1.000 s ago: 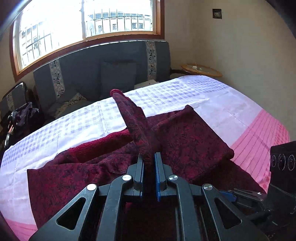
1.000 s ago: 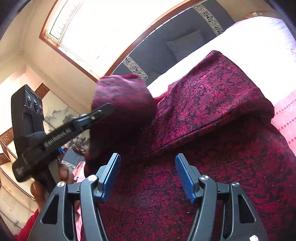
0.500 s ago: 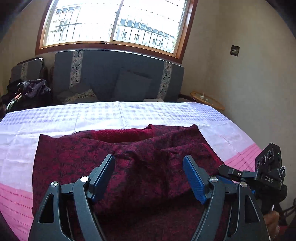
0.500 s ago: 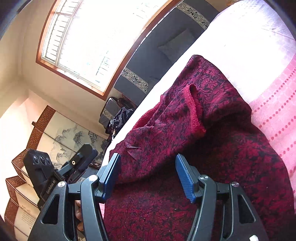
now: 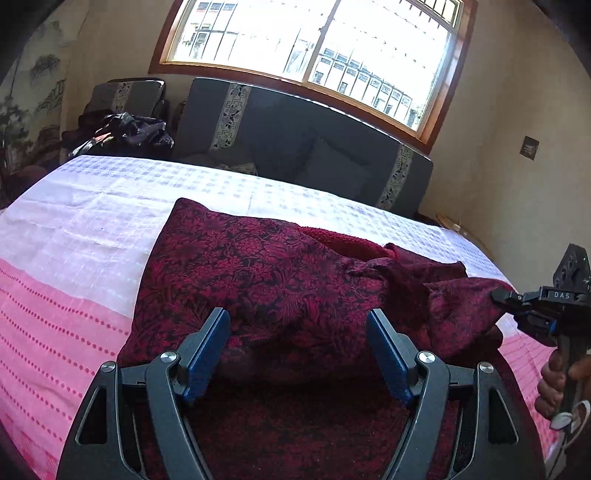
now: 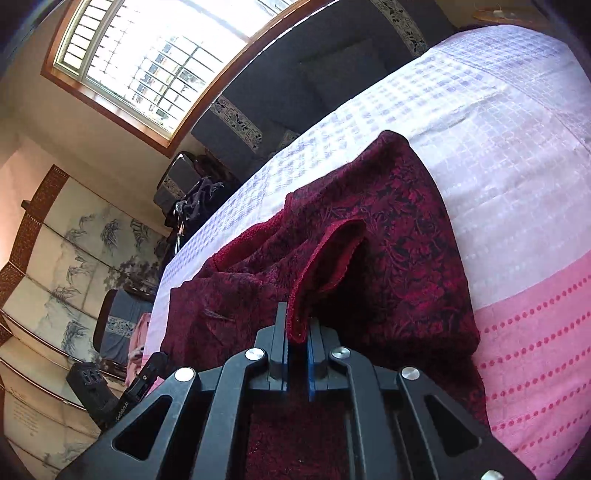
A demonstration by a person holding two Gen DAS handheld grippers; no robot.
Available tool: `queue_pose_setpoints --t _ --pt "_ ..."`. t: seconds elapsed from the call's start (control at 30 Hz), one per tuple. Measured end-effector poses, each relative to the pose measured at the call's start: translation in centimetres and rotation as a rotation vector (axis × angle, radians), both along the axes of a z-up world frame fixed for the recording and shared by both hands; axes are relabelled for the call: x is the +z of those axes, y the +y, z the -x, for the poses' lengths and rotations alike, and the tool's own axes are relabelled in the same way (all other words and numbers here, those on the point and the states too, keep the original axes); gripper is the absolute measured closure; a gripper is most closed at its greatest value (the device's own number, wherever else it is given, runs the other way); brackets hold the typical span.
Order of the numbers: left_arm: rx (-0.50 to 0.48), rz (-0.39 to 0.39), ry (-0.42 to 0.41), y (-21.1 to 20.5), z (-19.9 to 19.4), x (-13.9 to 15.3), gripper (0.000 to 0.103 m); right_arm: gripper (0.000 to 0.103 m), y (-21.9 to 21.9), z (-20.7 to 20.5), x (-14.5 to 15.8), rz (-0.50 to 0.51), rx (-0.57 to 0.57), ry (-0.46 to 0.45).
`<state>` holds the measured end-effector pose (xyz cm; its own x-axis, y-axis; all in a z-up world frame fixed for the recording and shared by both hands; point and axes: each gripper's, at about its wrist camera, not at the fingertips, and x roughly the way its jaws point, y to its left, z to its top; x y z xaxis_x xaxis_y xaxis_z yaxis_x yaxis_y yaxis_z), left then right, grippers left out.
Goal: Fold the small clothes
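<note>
A dark red patterned garment (image 5: 266,280) with a plain red fleece lining lies partly folded on the bed. My left gripper (image 5: 299,347) is open and empty, just above its near edge. My right gripper (image 6: 296,332) is shut on a folded edge of the garment (image 6: 388,236), where the red lining shows. In the left wrist view the right gripper (image 5: 498,295) pinches the garment's right corner.
The bed cover (image 5: 92,221) is white checked at the back and pink dotted near me. A dark sofa (image 5: 295,147) stands under the window behind the bed. A pile of dark clothes (image 5: 122,129) lies at the left. A small side table (image 6: 498,14) is by the wall.
My left gripper let go of the raised fold and opened, and the fold dropped onto the garment. My right gripper, open before, closed on the garment's right edge.
</note>
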<state>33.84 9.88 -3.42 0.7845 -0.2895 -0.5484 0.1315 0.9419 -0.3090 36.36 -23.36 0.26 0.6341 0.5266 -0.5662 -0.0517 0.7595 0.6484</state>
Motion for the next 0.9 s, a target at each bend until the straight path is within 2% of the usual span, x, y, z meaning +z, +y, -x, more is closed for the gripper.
queue_pose_setpoints --t 0.07,0.1,0.13,0.23,0.3,0.5,0.6,0.9 --pt "0.008 -0.017 -0.019 -0.2 0.4 0.3 0.027 0.095 -0.5 0.4 3.2 0.001 0.006 -0.166" --pt "0.013 -0.025 -0.021 -0.3 0.4 0.4 0.027 0.095 -0.9 0.7 4.0 0.038 -0.007 -0.22" --pt "0.018 -0.031 -0.018 -0.3 0.3 0.3 0.027 0.096 -1.3 0.4 3.7 0.08 -0.022 -0.218" --pt "0.019 -0.037 0.021 -0.2 -0.3 -0.1 0.027 0.096 -3.4 -2.5 -1.8 0.07 -0.029 -0.006" --pt "0.028 -0.029 0.046 0.0 -0.7 -0.5 0.027 0.096 -4.1 -2.1 -4.6 0.067 -0.013 0.059" --pt "0.053 0.009 0.095 0.8 -1.5 -1.2 0.027 0.096 -4.9 -1.5 -5.3 0.019 -0.031 0.044" --pt "0.059 0.014 0.104 1.0 -1.7 -1.4 0.027 0.096 -4.8 -1.3 -5.4 0.039 -0.029 0.041" --pt "0.062 0.007 0.106 0.8 -1.7 -1.3 0.027 0.096 -2.5 -1.0 -4.2 0.235 -0.064 0.026"
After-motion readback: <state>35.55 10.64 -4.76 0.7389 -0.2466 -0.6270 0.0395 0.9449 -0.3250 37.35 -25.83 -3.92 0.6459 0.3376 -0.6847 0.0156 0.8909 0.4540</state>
